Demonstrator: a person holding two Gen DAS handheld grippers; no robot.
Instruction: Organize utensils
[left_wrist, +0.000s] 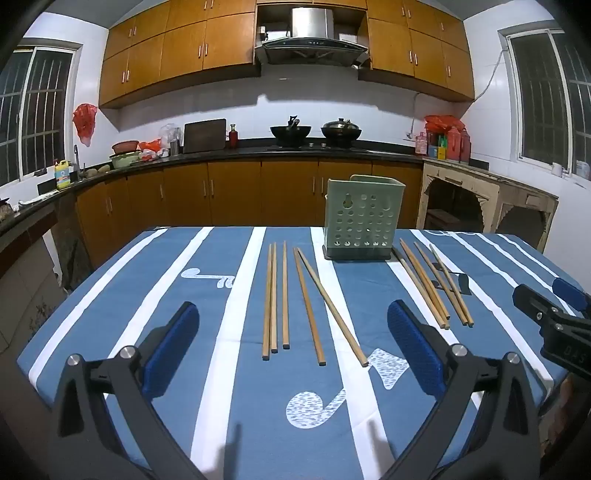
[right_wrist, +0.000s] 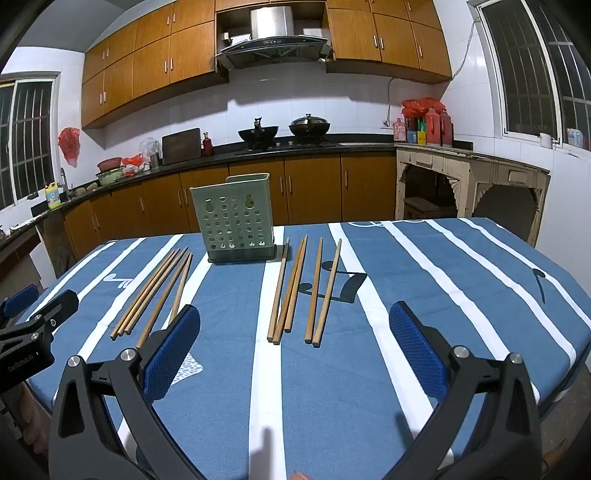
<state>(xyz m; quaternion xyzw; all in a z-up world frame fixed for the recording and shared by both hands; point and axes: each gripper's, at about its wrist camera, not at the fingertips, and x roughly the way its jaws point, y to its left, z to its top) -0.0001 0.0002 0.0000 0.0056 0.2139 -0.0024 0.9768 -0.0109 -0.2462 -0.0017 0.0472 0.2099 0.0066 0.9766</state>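
Observation:
A pale green perforated utensil holder (left_wrist: 362, 218) stands upright at the far middle of the blue striped tablecloth (left_wrist: 240, 387); it also shows in the right wrist view (right_wrist: 236, 218). Several wooden chopsticks (left_wrist: 295, 299) lie flat left of it, several more (left_wrist: 432, 284) to its right. In the right wrist view these are the left group (right_wrist: 155, 291) and the nearer group (right_wrist: 303, 291). My left gripper (left_wrist: 293, 332) is open and empty above the table's near part, short of the chopsticks. My right gripper (right_wrist: 295, 332) is open and empty, also short of them.
The right gripper's body (left_wrist: 554, 321) shows at the left view's right edge; the left gripper's body (right_wrist: 29, 328) shows at the right view's left edge. Kitchen counters (left_wrist: 258, 155) with woks and bottles run behind the table. A worn cabinet (right_wrist: 469, 184) stands at back right.

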